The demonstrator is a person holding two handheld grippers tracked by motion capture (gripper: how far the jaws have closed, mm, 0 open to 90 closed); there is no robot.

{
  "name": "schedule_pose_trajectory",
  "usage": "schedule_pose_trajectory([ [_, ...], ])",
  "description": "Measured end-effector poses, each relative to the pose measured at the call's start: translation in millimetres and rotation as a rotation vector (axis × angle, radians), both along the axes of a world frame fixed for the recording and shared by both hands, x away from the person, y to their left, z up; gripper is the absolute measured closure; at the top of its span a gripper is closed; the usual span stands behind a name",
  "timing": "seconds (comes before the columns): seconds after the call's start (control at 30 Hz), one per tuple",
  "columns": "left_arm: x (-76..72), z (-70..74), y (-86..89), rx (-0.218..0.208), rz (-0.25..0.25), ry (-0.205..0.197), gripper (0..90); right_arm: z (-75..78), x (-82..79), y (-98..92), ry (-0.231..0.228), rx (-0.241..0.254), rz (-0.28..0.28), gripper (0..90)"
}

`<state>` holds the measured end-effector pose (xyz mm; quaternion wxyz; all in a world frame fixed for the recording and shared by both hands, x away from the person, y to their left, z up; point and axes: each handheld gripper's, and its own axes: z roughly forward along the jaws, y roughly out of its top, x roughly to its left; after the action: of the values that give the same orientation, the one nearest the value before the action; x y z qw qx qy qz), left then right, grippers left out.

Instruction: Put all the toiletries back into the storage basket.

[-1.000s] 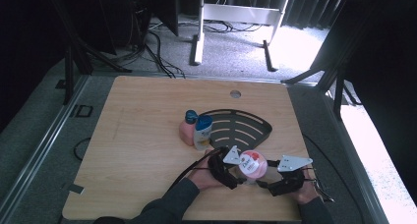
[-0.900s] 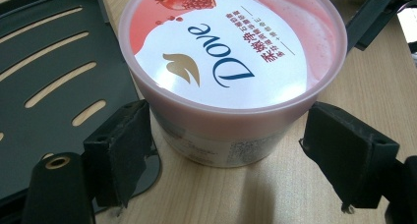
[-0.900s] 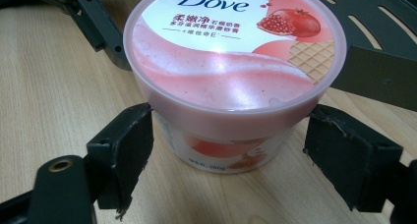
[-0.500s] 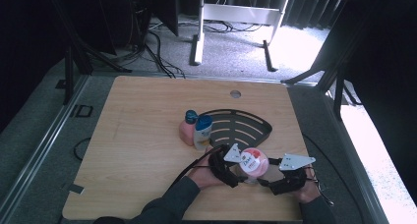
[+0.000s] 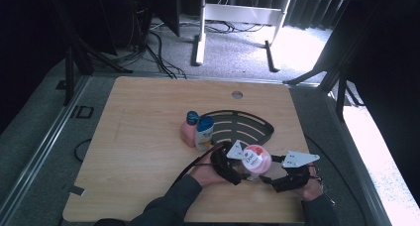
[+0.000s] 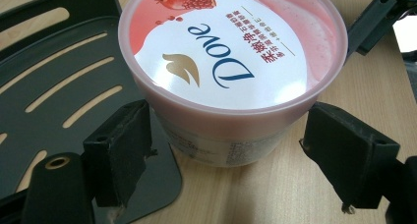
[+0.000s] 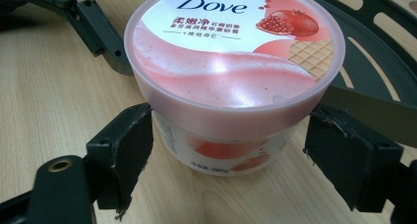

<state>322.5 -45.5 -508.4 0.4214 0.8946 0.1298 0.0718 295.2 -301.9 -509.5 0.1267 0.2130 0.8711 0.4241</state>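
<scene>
Both forearms reach in from below. The left gripper point(image 5: 236, 162) and right gripper point(image 5: 271, 175) face each other, jaws spread wide.

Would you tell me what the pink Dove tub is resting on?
The Dove tub stands on the wooden table, beside the black slotted tray's edge. Its base appears to be on bare wood; whether it overlaps the tray's rim is hidden by the tub.

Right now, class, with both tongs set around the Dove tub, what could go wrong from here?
1. Both tongs, left and right, flank the Dove tub from opposite sides; uneven squeezing might tip it.
2. Pads sit just under the lid rim; lifting could pop the lid.
3. The black tray lies close; the tub may catch its edge.
</scene>
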Motion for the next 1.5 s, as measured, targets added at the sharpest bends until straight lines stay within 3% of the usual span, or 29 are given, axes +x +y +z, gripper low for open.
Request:
schedule_pose_trajectory([
  [0.77, 13.1, 17.6, -3.2, 0.025, 0.027, -0.036, 18.0, 13.1, 15.6, 1.1, -0.027, 0.003, -0.011, 18.4],
  [1.5, 27.2, 24.6, -7.1, 0.016, 0.09, -0.028, 18.0, 19.9, 34.9, -0.3, -0.036, 0.022, -0.025, 18.4],
])
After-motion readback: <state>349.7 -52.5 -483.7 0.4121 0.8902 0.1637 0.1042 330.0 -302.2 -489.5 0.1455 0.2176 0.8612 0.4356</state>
